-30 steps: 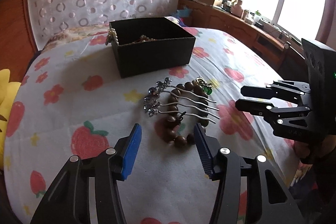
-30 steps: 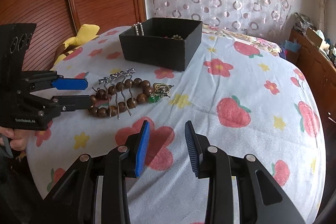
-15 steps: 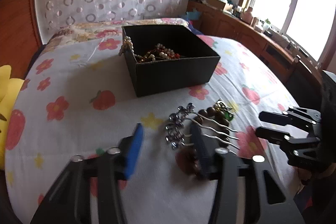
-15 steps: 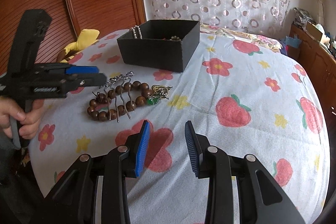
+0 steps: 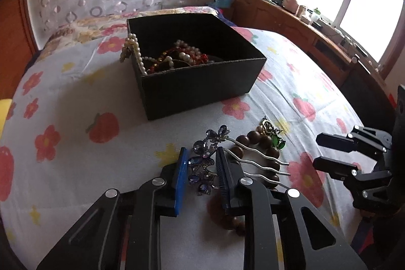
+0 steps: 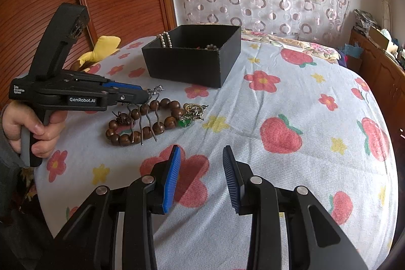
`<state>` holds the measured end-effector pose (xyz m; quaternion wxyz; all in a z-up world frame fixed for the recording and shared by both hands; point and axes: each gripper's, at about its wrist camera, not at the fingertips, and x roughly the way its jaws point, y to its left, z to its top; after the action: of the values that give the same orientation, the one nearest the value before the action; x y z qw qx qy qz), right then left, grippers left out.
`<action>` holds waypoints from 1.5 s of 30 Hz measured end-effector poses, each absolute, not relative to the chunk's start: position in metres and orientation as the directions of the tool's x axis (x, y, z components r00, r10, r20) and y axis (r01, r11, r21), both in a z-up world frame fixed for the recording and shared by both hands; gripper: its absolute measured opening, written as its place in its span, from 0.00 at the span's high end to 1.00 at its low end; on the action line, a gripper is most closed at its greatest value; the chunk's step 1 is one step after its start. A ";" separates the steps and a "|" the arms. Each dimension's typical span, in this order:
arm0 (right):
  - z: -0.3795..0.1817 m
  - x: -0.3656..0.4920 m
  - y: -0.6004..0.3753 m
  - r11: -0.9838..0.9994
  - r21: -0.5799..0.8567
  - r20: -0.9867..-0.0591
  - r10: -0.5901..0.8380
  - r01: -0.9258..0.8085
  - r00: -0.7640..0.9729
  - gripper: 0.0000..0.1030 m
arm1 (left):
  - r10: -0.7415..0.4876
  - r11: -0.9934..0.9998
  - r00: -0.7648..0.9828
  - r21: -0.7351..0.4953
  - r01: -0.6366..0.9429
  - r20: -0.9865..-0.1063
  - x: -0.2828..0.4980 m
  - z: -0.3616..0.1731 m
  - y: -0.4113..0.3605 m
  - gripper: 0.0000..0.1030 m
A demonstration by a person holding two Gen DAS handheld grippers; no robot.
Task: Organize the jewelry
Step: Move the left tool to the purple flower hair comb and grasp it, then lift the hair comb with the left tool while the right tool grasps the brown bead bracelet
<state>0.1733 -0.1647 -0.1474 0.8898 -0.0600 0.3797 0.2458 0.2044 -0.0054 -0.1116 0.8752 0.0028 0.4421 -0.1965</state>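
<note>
Left gripper (image 5: 201,170) jaws closing, seemingly touching jeweled hairpin (image 5: 205,163); right gripper (image 6: 201,170) jaws apart

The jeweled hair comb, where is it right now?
In the left wrist view the jeweled hair comb sits low and center between the left tongs, which have just been closing, its prongs lying across the wooden bead bracelet before the black box.

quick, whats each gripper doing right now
left gripper: jaws just been closing around the jeweled hairpin; firm grip cannot be told
right gripper: open, holding nothing
</note>
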 end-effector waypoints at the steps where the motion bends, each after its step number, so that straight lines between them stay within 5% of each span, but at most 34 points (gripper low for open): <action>1: -0.147 0.173 -0.164 0.872 0.079 -0.705 0.392 -0.483 0.591 0.64 | -0.341 0.923 0.532 -0.169 0.346 -0.775 0.203 -0.111 -0.005 0.80; 21: -0.141 0.165 -0.120 0.798 0.083 -0.708 0.469 -0.597 0.529 0.64 | -0.268 0.963 0.719 -0.144 0.229 -0.642 0.146 -0.063 0.059 0.81; 39: -0.150 0.185 -0.041 0.705 0.026 -0.793 0.446 -0.709 0.414 0.63 | -0.245 0.969 0.746 -0.181 0.168 -0.619 0.135 -0.068 0.092 0.81; 41: -0.150 0.181 -0.039 0.696 -0.014 -0.794 0.429 -0.718 0.431 0.65 | -0.244 0.969 0.746 -0.182 0.166 -0.619 0.135 -0.069 0.092 0.81; 43: -0.151 0.177 -0.039 0.678 0.001 -0.794 0.447 -0.735 0.412 0.86 | -0.246 0.969 0.746 -0.182 0.168 -0.620 0.135 -0.069 0.092 0.81; 45: -0.150 0.175 -0.040 0.678 0.001 -0.794 0.448 -0.735 0.411 0.86 | -0.244 0.969 0.746 -0.181 0.167 -0.619 0.135 -0.069 0.092 0.81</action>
<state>0.1746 -0.0402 -0.1495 0.8211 -0.1771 0.4058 0.3602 0.1350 0.0925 -0.0690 0.9327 -0.0568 0.3386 -0.1102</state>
